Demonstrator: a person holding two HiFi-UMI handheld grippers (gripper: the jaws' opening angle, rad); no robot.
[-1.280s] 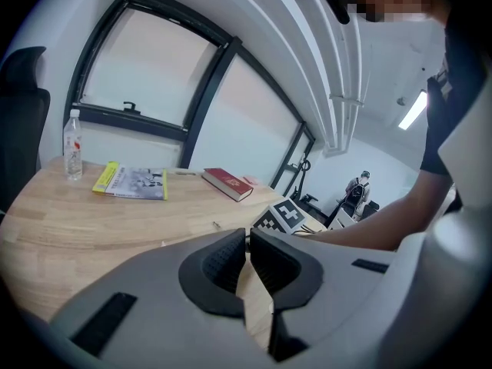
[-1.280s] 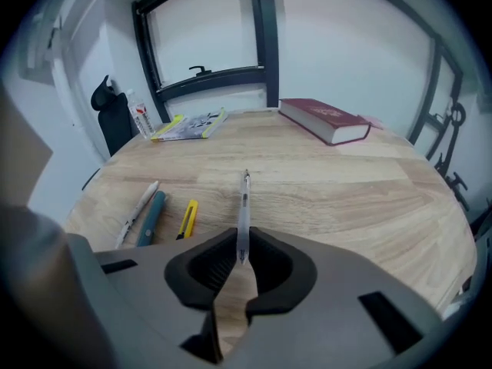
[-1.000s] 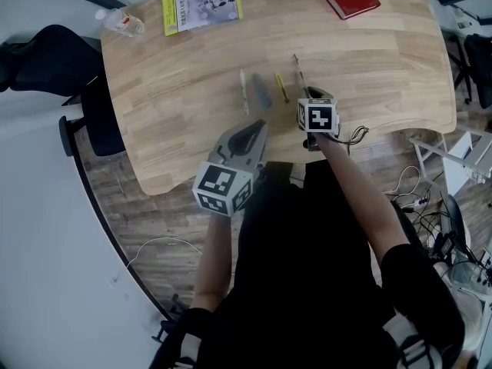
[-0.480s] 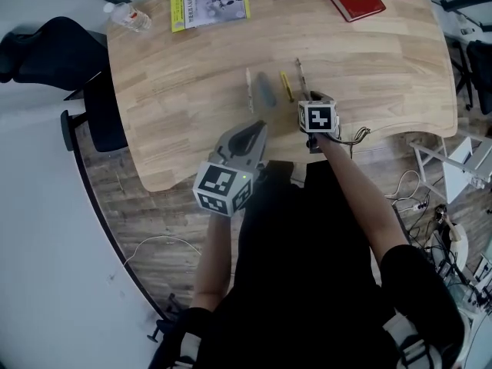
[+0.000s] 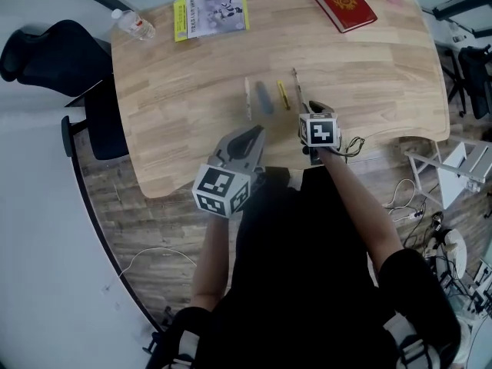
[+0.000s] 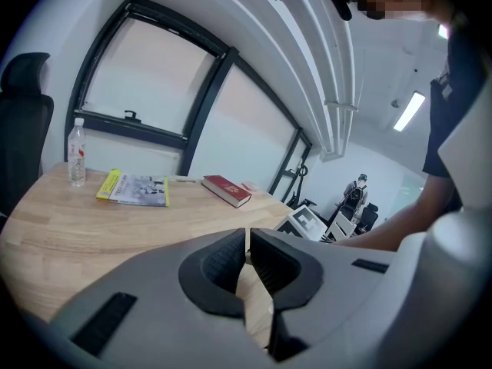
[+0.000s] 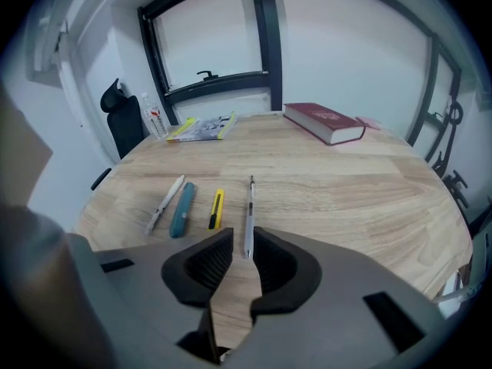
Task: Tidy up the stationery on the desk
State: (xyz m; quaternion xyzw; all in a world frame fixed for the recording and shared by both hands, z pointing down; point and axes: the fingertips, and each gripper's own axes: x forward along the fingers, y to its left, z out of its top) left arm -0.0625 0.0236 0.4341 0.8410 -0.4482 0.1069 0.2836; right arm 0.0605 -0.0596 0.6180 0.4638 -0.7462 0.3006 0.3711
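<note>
Pen (image 7: 248, 214): on desk (image 7: 346, 198) | right fingers (image 7: 204, 264): just opened, pen end between | left fingers (image 6: 219, 264): closed

The counter (image 5: 192, 129) is pale honey wood in jointed strips. On it lie a white pen (image 7: 165, 202), a teal cutter (image 7: 181, 210), a yellow cutter (image 7: 217, 208) with a black slider, and a silver pen (image 7: 249, 214). The book (image 7: 323, 123) is dark red with a gold emblem. The magazine (image 7: 201, 129) is grey-white with a yellow edge band. The bottle (image 6: 75, 152) is clear with a red label.

The left tool (image 6: 247, 252) and right tool (image 7: 242, 260) have grey shells and black ribbed pads. The left cube (image 5: 223, 189) and right cube (image 5: 323, 129) bear black-and-white square markers.

The chair (image 5: 46, 52) is black and the floor (image 5: 161, 229) is grey-brown planks.
</note>
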